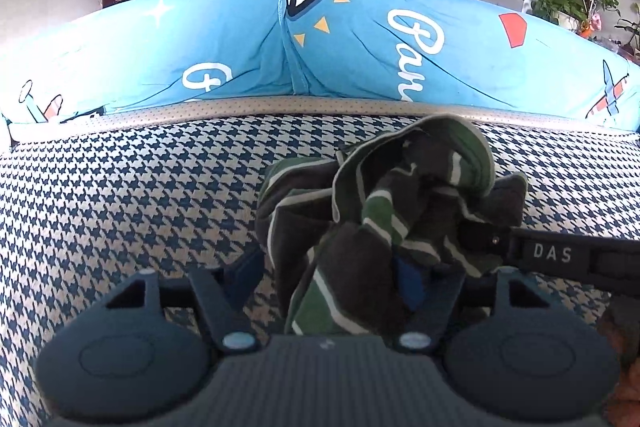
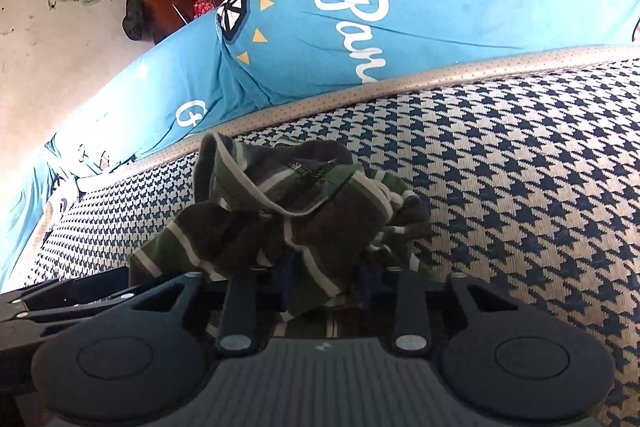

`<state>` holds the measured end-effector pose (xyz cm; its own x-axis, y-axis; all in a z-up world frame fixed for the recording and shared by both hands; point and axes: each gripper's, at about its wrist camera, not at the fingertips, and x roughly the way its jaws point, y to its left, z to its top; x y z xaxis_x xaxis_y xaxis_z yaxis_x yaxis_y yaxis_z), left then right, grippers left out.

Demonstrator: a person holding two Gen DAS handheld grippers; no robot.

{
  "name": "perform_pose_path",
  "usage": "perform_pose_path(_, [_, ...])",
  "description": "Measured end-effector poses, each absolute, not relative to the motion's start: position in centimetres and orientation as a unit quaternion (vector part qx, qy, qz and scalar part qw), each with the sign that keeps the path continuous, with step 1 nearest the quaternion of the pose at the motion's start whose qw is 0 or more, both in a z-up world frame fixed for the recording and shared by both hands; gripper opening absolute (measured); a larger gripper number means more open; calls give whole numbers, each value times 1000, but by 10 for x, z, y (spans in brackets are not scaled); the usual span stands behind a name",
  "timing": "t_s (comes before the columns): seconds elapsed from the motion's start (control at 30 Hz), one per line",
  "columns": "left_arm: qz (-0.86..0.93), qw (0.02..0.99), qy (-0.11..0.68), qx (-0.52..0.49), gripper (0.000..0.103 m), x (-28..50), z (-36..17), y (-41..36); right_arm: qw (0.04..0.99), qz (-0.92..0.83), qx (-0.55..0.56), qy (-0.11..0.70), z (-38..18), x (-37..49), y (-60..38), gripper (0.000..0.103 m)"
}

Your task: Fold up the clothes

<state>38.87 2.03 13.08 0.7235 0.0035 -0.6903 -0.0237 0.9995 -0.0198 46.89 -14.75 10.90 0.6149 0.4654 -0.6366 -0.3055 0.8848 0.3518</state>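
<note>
Striped garment (image 1: 384, 211) sits bunched on the houndstooth cushion (image 1: 120, 207), unfolded. Left tongs (image 1: 336, 275) stand wide, cloth draped between them; right tongs (image 2: 324, 279) look pinched on an edge, likely for spreading.

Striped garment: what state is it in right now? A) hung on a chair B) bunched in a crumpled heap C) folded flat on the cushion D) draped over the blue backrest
B: the green, dark and white striped garment sits crumpled on the houndstooth cushion.
</note>
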Motion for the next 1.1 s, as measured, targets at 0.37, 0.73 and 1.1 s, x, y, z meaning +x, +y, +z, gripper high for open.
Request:
perform_pose_path(0.37, [7,938,346,-15,66,377,143,14,922,220,90,307,139,452,-157,11])
perform_pose_path(0.73, [11,939,343,-17,64,373,146,14,930,181,132,291,154,459,-187,7])
perform_pose_path(1.1, [24,936,351,-29,68,373,146,31,899,197,194,339,139,467,-188,62])
